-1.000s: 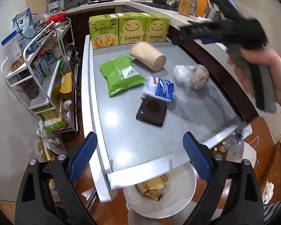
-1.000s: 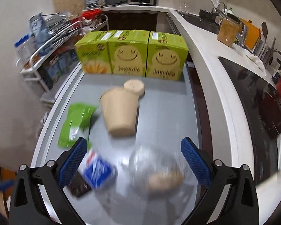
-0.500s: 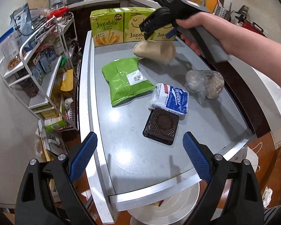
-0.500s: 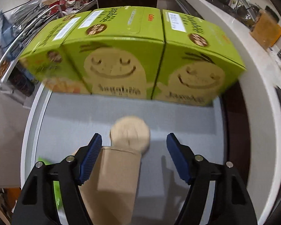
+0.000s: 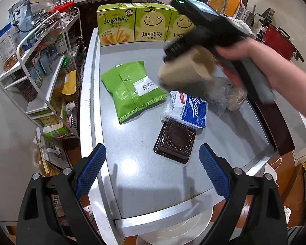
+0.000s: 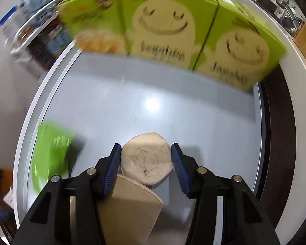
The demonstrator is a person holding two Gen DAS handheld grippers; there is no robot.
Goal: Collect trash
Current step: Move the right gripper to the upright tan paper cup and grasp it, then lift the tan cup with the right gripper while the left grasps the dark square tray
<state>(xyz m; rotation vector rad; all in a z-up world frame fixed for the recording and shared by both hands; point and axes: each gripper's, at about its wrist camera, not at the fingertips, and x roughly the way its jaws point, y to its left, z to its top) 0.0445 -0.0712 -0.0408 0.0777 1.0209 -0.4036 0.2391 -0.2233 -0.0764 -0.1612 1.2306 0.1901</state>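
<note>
1. Trash is spread on the grey desk (image 5: 132, 179): a green bag (image 5: 132, 89), a tissue pack (image 5: 185, 108), a black tray (image 5: 175, 140) touching that pack, and a clear bag (image 5: 226, 94).
2. The right tool (image 6: 145, 159) is clamped on the base of a tan cup (image 6: 145, 159); its blue pads (image 6: 112, 167) are pressed to both sides.
3. In the left view the cup (image 5: 185, 69) is seen tilted, just above the desk, beside the green bag.
4. The left tool (image 5: 151, 173) is held wide apart over the near desk edge, with nothing between its pads.
5. Three green boxes (image 5: 151, 25) are lined along the far edge.
6. A white bin (image 5: 179, 232) is partly seen below the near edge.
</note>
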